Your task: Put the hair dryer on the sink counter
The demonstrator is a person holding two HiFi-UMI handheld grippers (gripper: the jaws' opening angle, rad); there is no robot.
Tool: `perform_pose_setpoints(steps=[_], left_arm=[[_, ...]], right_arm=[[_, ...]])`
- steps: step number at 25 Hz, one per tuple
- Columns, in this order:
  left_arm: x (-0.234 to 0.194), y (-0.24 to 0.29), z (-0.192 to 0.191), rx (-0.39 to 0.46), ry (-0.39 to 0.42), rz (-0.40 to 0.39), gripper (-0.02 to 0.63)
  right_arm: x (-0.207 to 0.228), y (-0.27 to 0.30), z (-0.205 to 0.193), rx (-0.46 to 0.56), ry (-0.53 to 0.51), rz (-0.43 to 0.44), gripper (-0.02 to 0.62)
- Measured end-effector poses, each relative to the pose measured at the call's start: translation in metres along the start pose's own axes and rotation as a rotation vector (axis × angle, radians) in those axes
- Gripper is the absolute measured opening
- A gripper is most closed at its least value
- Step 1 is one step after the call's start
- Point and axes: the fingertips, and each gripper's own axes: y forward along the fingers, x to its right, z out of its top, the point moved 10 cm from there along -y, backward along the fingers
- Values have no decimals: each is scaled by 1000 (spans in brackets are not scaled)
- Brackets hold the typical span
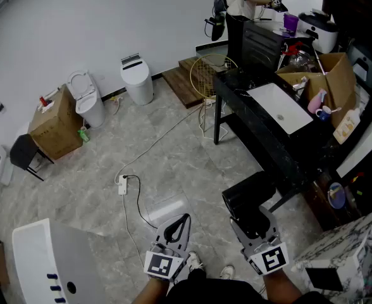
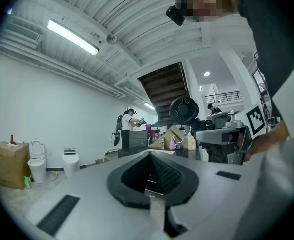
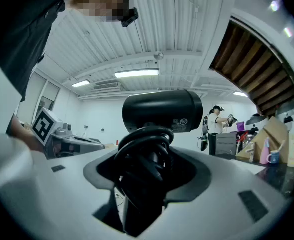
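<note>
Right tongs [image 1: 254, 225]: jaws set wide and clamped on the handle of the black hair dryer [image 1: 248, 198]. Its cord [image 3: 143, 151] is coiled round the handle, and the barrel sits above the jaws. Left tongs [image 1: 175, 228]: jaws together, nothing between them. Both are held low in front of the person, over the floor. The black sink worktop [image 1: 262, 141], with its white basin [image 1: 281, 109], stands ahead to the right, well apart from the dryer.

Progress, as judged: the pick-up is done; the carry to the worktop, the set-down and the release remain.

Writing: a pale label [image 3: 183, 122] on the barrel bears a round symbol and fine print, too small to read. Black-and-white square markers [image 1: 273, 258] show on the tongs' cubes. No brand name is legible.
</note>
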Motion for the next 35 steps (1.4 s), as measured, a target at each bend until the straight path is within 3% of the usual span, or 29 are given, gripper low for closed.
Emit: perform_pose_setpoints(steps=[11,20,27,35], left_arm=[[-11,19,-2,-7,20,-2,0],[-19,29,4,38,37,-5,0],[-41,29,3,38,30,19,0],[-73,34,5,45,46,-15,0]], right_arm=[[15,13,-5,1,48,-13,253],[19,24,-6,-12,32,-37,253],[11,43,-8,14,37,-4,255],[4,66,-10,9,26,-60,254]])
